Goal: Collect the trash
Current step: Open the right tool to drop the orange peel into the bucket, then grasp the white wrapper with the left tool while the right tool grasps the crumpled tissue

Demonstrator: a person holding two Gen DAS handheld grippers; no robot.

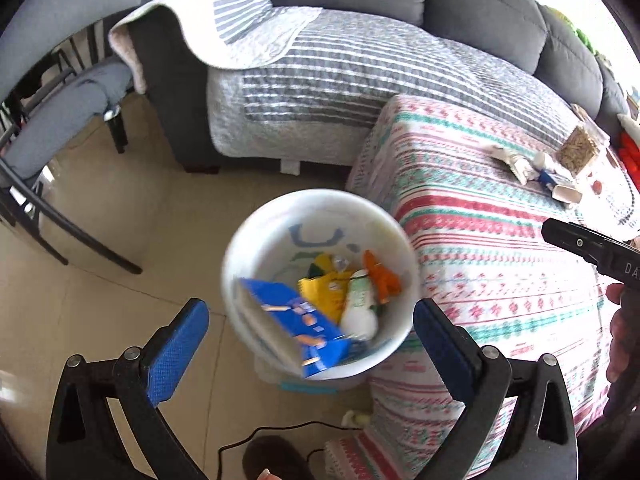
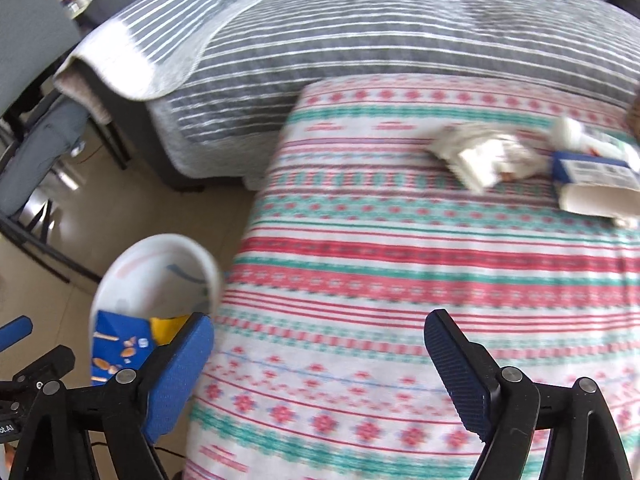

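Left wrist view: the left gripper [image 1: 310, 320] is held released and empty above the white bin [image 1: 320, 284] on the floor beside the table [image 1: 480, 248]; a blue box [image 1: 296, 328] and wrappers are already inside. The right gripper [image 2: 320, 364] is likewise spread with nothing held. A drop seems just completed. Next, the crumpled wrapper [image 2: 484, 156] and blue carton [image 2: 588, 168], well apart on the far side of the table, must be reached and grasped.
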